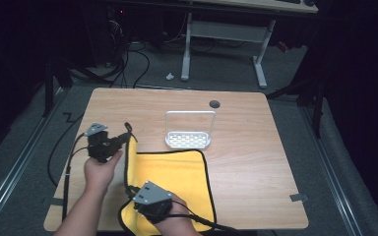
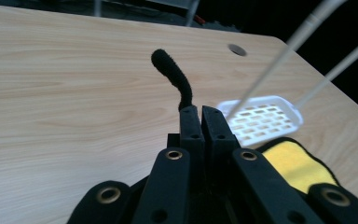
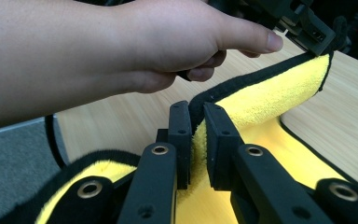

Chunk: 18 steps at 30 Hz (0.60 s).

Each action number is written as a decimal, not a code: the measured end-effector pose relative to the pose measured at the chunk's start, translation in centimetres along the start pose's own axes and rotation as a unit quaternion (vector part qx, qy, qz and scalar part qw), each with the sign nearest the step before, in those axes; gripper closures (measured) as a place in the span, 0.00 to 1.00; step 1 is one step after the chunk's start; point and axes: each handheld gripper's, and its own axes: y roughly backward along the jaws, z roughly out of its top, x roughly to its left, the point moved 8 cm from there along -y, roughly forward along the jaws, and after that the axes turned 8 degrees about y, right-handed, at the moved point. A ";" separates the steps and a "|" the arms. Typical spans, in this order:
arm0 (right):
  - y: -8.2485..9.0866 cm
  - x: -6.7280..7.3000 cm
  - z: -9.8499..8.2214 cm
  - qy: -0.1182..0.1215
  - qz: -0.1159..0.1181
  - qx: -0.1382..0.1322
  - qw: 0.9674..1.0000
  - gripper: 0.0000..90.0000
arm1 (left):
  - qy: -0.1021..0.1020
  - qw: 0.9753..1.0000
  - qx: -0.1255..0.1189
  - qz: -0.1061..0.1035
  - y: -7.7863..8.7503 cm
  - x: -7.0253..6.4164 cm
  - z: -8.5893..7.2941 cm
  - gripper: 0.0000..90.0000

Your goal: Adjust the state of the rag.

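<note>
High view: a yellow terry cloth (image 1: pixel 177 177) with black piping lies on the pale wood-grain table (image 1: pixel 256 147), its left edge lifted; a white perforated plastic rack (image 1: pixel 188 132) stands just behind it. No writing is readable.

Left gripper view: the left gripper (image 2: pixel 200 114) is clamped on the cloth's black corner loop.

Right gripper view: the right gripper (image 3: pixel 198 121) pinches the fuzzy hem.

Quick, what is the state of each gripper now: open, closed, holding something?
Left gripper: closed on the black-edged corner of the yellow microfibre cloth.
Right gripper: closed on the same cloth's black-trimmed left edge.
</note>
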 end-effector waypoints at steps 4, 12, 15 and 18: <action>2.6 -1.7 -2.4 -0.015 -0.020 0.012 1.000 0.92 | -0.006 1.000 0.010 -0.011 -2.4 -2.7 -1.3 0.98; 6.6 -4.0 -6.5 -0.034 -0.050 0.034 0.998 0.92 | -0.014 0.999 0.017 -0.035 -5.2 -7.6 -3.1 0.98; 7.8 -4.7 -8.2 -0.040 -0.063 0.046 0.996 0.92 | -0.014 0.999 0.024 -0.033 -6.4 -8.7 -3.8 0.98; 8.2 -5.2 -9.3 -0.044 -0.068 0.059 0.995 0.92 | -0.007 0.999 0.031 -0.027 -7.7 -9.4 -4.4 0.98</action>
